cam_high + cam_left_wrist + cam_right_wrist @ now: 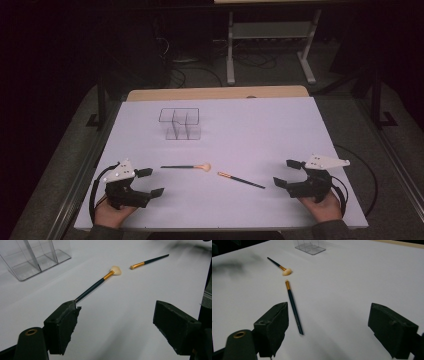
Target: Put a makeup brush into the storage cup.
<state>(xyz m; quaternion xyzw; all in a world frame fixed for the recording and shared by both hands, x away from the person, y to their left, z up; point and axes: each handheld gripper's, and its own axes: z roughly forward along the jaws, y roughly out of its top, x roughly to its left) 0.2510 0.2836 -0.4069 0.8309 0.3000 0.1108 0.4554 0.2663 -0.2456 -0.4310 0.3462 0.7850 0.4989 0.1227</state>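
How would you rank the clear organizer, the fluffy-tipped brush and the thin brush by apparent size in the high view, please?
1. Clear organizer: largest, though it lies farthest from the camera.
2. Fluffy-tipped brush and thin brush: about alike in length, too close to rank; the fluffy-tipped brush has the wider head.

High view: dim room, background nearly black; the white table sheet (250, 130) is the one bright area, evenly lit with a faint violet cast, soft and low in detail. Left gripper view: light grey sheet, soft shadows under the jaws at lower centre; dark smudged blur in the upper right corner; clear organiser (35, 257) at upper left shows pale reflections. Right gripper view: blurred dark patch at upper left; near jaws slightly soft, brushes sharp.
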